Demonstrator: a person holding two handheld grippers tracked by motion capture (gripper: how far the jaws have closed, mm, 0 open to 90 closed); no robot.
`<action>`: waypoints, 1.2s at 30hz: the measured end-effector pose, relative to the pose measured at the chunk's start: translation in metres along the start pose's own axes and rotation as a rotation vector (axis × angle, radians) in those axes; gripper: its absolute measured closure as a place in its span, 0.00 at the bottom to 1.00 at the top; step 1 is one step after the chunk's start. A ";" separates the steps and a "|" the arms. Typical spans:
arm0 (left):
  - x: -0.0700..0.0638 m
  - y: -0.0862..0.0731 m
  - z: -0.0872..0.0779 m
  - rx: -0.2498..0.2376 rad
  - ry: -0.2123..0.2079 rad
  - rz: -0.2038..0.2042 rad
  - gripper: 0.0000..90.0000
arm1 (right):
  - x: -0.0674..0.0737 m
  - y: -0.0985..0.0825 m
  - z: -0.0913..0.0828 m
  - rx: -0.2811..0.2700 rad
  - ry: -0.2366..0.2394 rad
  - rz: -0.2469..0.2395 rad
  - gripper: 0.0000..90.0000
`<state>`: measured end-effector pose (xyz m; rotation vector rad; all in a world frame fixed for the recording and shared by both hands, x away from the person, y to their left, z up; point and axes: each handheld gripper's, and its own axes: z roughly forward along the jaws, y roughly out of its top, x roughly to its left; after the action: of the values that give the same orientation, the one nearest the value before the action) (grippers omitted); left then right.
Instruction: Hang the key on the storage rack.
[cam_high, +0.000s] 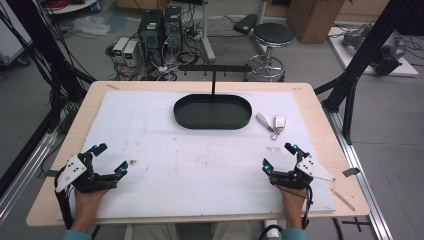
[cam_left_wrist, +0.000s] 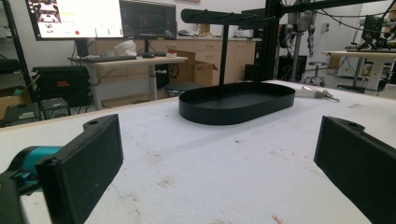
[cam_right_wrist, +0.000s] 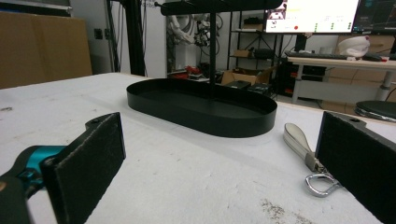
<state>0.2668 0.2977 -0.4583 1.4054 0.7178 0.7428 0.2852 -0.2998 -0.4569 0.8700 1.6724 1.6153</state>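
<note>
A black oval tray (cam_high: 212, 112) with an upright post and crossbar (cam_high: 214, 68) stands at the back middle of the white mat. A key fob with a grey strap and metal ring (cam_high: 274, 123) lies just right of the tray. My left gripper (cam_high: 110, 159) rests open at the front left, nothing between its jaws. My right gripper (cam_high: 278, 156) is open at the front right, a short way in front of the key fob. The right gripper view has the strap (cam_right_wrist: 299, 139) and ring (cam_right_wrist: 322, 184) close to the right jaw, with the tray (cam_right_wrist: 201, 106) beyond. The left gripper view looks at the tray (cam_left_wrist: 236, 101).
The white mat (cam_high: 200, 160) covers most of the wooden table (cam_high: 320, 115). Black frame posts (cam_high: 357, 57) stand at both sides. A stool (cam_high: 272, 37), computers and cables sit on the floor behind the table.
</note>
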 end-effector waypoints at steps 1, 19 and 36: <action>0.000 0.000 0.000 0.001 0.000 0.000 0.02 | 0.000 0.000 0.000 0.000 -0.001 0.000 0.01; 0.000 0.000 0.000 -0.004 0.002 -0.001 0.02 | -0.001 0.000 0.000 -0.005 -0.010 0.002 0.01; 0.000 0.000 -0.001 -0.006 0.004 -0.004 0.02 | -0.030 0.069 0.011 0.110 0.053 -0.005 0.01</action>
<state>0.2664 0.2983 -0.4585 1.3971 0.7205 0.7444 0.3131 -0.3160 -0.3883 0.8831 1.8130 1.5673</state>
